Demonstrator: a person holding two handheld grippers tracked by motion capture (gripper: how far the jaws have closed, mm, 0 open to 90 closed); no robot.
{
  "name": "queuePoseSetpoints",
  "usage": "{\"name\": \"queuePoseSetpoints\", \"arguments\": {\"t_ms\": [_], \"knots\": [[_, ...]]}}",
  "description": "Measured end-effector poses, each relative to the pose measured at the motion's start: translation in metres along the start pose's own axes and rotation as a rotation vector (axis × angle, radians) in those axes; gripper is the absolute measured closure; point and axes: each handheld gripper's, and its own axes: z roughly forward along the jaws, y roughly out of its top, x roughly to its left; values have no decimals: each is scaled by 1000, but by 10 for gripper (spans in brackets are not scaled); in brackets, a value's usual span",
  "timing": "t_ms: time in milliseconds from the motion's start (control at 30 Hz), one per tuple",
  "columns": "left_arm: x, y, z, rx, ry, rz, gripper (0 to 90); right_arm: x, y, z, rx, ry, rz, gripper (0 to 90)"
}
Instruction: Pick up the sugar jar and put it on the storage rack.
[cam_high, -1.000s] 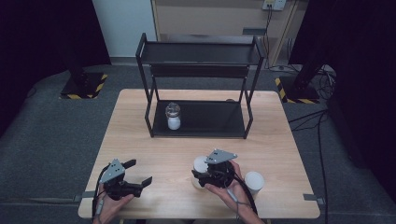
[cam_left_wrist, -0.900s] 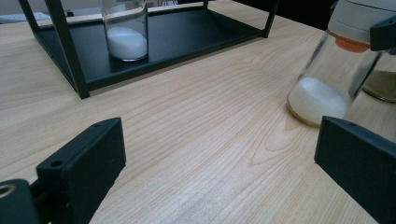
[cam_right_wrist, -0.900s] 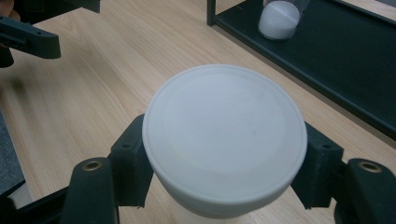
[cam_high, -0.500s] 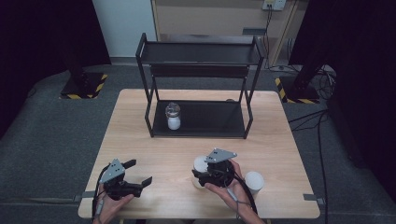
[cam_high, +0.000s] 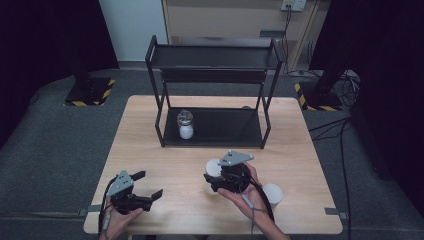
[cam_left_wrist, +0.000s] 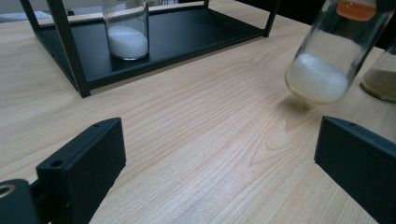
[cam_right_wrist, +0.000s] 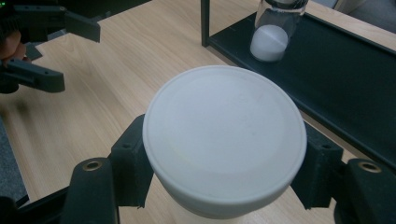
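Right gripper (cam_right_wrist: 219, 186) clamped on jar (cam_right_wrist: 224, 140), tilted just off tabletop (cam_high: 165, 150) near rack (cam_high: 215, 132). Left gripper (cam_high: 147, 185) released, idle. Best lifting straight, keeping level onto shelf beside other jar (cam_high: 185, 124).

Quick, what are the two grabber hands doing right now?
Left gripper: open, holding nothing, low over the table.
Right gripper: shut on the white-lidded jar, tilted.

White-lidded glass jar (cam_right_wrist: 224, 140), white powder, tilted, off table, lid on.
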Motion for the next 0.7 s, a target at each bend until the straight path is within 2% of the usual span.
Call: {"name": "queuePoseSetpoints", "arguments": {"t_ms": [233,700], "knots": [[0,0,0,2,1,1,8,-5,15,5,10,2,12,340],[0,0,0,3,1,-2,8,-20,48,16,32,-35,23,340]]}}
